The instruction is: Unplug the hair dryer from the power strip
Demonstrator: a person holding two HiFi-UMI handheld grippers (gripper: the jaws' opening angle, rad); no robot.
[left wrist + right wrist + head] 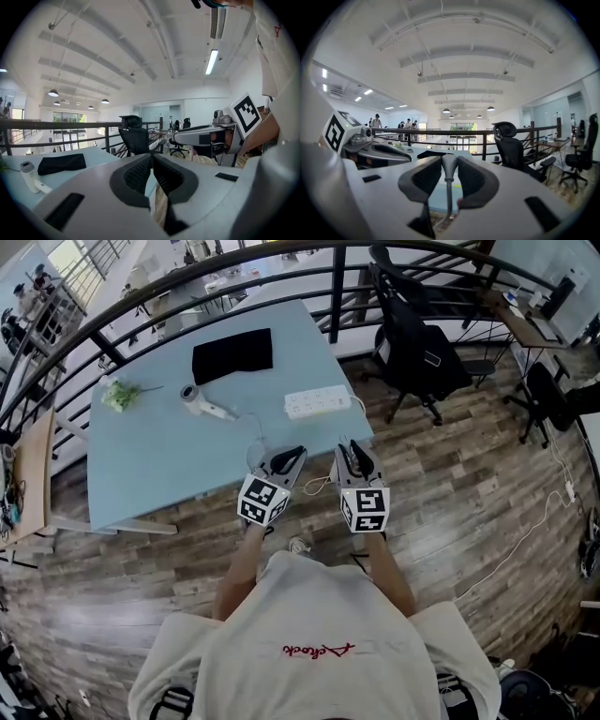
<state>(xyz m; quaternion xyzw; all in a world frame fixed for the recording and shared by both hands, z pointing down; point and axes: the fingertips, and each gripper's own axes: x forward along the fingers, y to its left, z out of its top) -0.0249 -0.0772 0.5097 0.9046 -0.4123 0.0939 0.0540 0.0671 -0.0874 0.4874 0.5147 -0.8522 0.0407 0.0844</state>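
Note:
The white hair dryer lies on the light blue table, and it shows at the left of the left gripper view. Right of it lies the white power strip. The dryer's thin cord runs toward the table's near edge. My right gripper hangs over that edge, shut on a grey plug whose cord dangles below the jaws. My left gripper is beside it, shut with nothing between its pads.
A black cloth lies at the table's far side and a green sprig at its left. A black railing curves behind the table. A black office chair stands on the wooden floor at the right.

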